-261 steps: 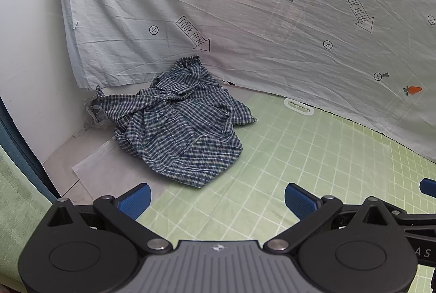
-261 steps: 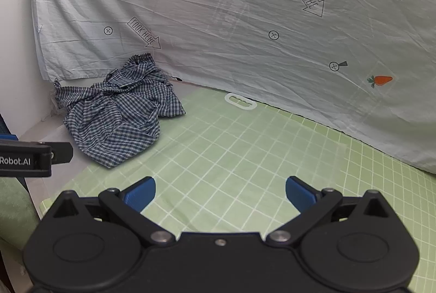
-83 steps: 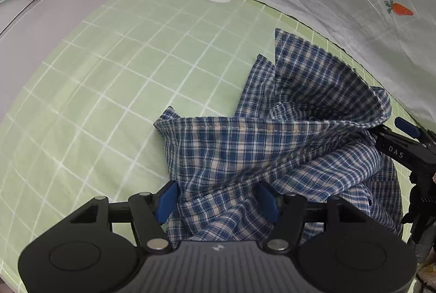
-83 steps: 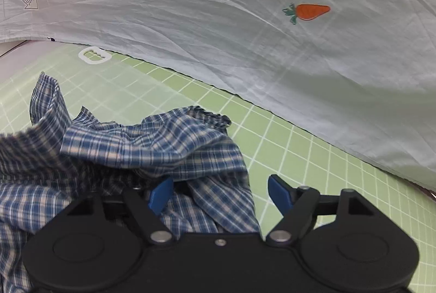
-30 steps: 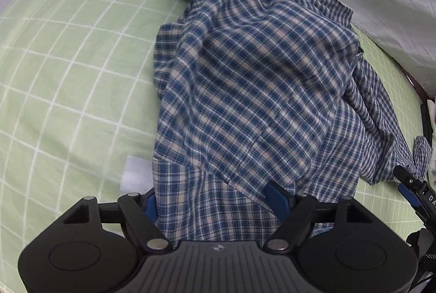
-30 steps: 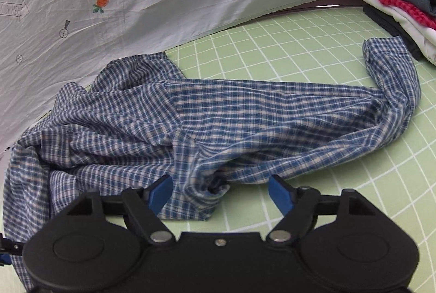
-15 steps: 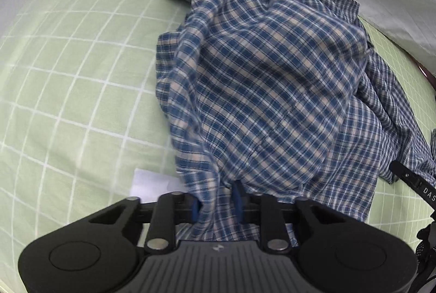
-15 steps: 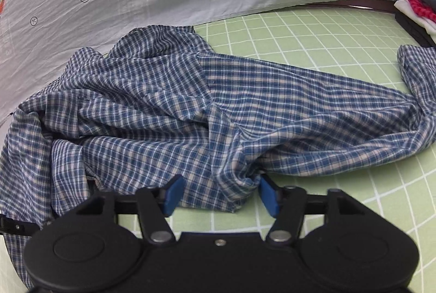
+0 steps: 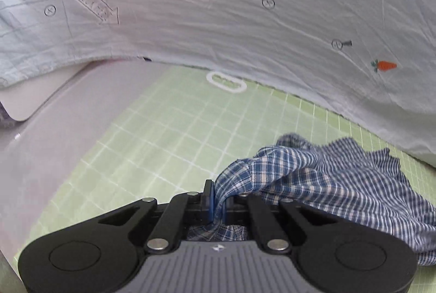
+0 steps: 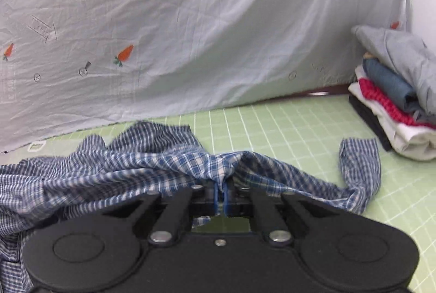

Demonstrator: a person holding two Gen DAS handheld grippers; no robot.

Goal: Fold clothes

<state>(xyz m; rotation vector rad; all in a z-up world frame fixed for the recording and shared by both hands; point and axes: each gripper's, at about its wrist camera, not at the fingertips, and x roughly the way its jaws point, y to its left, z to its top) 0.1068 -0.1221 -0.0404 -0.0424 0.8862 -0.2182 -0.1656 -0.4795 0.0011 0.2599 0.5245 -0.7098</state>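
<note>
A blue-and-white checked shirt point(image 9: 327, 178) hangs crumpled above the green grid mat point(image 9: 163, 145), trailing off to the right in the left wrist view. My left gripper point(image 9: 217, 200) is shut on a bunched edge of it, lifted off the mat. In the right wrist view the same checked shirt point(image 10: 122, 170) spreads to the left, and one sleeve point(image 10: 359, 164) droops to the right. My right gripper point(image 10: 221, 192) is shut on a pinched fold of the cloth, also raised above the mat point(image 10: 286, 134).
A pale sheet printed with carrots and arrows point(image 9: 218, 20) hangs as a backdrop behind the mat. A stack of folded clothes point(image 10: 395, 102) sits at the far right. A white handle cut-out point(image 9: 226, 83) marks the mat's far edge; bare white tabletop point(image 9: 54, 129) lies left.
Both grippers closed on the shirt and rose, tilting up toward the backdrop. The shirt, spread flat on the mat before, now hangs bunched from both grips.
</note>
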